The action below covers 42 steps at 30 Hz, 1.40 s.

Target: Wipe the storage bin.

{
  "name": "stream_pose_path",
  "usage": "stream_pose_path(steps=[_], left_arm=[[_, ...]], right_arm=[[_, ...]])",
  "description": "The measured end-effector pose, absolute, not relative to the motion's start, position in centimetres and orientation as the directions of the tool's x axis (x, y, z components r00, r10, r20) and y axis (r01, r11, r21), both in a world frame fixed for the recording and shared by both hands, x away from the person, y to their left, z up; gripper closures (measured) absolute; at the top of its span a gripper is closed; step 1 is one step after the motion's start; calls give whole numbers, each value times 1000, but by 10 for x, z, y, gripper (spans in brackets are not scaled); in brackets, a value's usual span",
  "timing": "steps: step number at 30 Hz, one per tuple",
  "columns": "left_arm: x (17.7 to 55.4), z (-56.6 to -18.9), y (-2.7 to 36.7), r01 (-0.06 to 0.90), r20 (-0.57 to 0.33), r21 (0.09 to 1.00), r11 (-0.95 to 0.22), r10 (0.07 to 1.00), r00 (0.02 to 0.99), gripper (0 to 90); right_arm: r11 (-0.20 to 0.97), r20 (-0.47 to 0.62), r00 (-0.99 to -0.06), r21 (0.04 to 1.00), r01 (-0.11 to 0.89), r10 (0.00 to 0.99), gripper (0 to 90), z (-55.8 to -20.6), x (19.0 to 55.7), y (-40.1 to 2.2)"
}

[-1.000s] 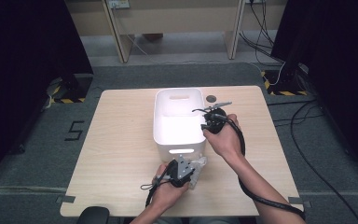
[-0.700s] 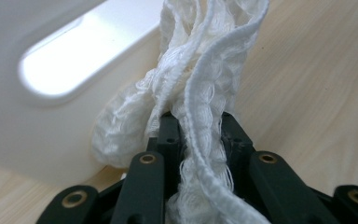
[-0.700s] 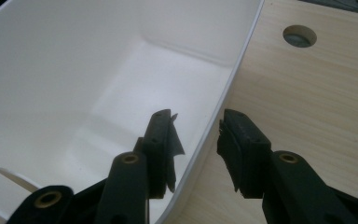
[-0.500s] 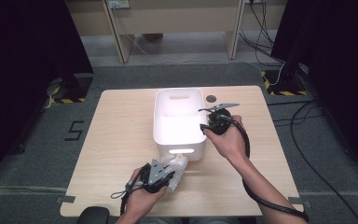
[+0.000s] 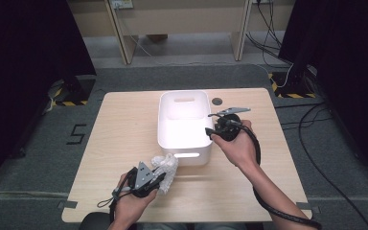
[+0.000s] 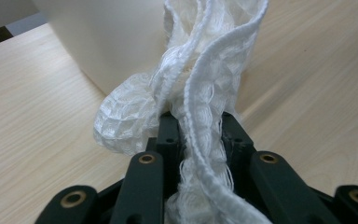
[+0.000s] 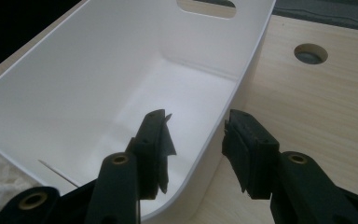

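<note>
Left tool (image 5: 160, 179), lower left of the high view, is clenching a white mesh cloth (image 5: 166, 167) just off the near wall of the white bin (image 5: 184, 158). In the left gripper view the cloth (image 6: 191, 93) is running between the jaws as a twisted rope, and a bunched lobe is hanging out at mid-left of the frame.

Risks, as I'm judging them:
- The grip is sitting on a thin corded edge, not the bulk. The open weave is likely to slip or stretch through the pads if the lift is jerky.
- The loose lobe is dangling low; it could be snagging on the bin's near rim or dragging on the bench (image 5: 124, 143) on the way over.
- Right tool (image 5: 213, 125), centre right of the high view, has just been opening; in the right gripper view its jaws are straddling the bin's side wall (image 7: 242, 74) without pressing on it. So the bin is standing unheld, and a snagging cloth could be shoving or tipping it.

The cloth looks like soft, crinkled netting with thicker corded hems, limp and shapeless, white against the pale wood. The bin behind it is empty, with a handle slot (image 7: 206, 7) in its far wall.
</note>
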<state>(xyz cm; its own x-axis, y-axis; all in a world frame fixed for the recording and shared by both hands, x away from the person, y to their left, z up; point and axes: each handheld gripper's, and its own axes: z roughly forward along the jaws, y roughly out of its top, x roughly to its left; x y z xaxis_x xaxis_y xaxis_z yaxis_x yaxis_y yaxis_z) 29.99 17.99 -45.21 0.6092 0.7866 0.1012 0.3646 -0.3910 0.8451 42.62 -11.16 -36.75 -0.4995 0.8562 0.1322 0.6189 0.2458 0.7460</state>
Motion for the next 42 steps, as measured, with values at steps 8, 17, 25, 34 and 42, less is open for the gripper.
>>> stream_pose_path(steps=[8, 17, 25, 34, 42], left_arm=[[301, -445, 208, 379, 96, 858, -345, 835, 542, 733], [305, -443, 231, 392, 89, 866, -310, 868, 489, 732], [307, -447, 252, 410, 69, 874, -261, 902, 427, 733], [308, -457, 275, 443, 61, 867, -227, 932, 357, 733], [314, -468, 295, 467, 57, 861, -201, 951, 305, 732]], right_arm=[[237, 132, -492, 751, 617, 861, 576, -367, 421, -123], [230, 127, -472, 746, 625, 872, 570, -372, 418, -137], [212, 121, -445, 749, 627, 887, 569, -372, 413, -155], [175, 128, -395, 746, 643, 910, 569, -382, 399, -182], [170, 116, -369, 736, 655, 922, 566, -392, 385, -201]])
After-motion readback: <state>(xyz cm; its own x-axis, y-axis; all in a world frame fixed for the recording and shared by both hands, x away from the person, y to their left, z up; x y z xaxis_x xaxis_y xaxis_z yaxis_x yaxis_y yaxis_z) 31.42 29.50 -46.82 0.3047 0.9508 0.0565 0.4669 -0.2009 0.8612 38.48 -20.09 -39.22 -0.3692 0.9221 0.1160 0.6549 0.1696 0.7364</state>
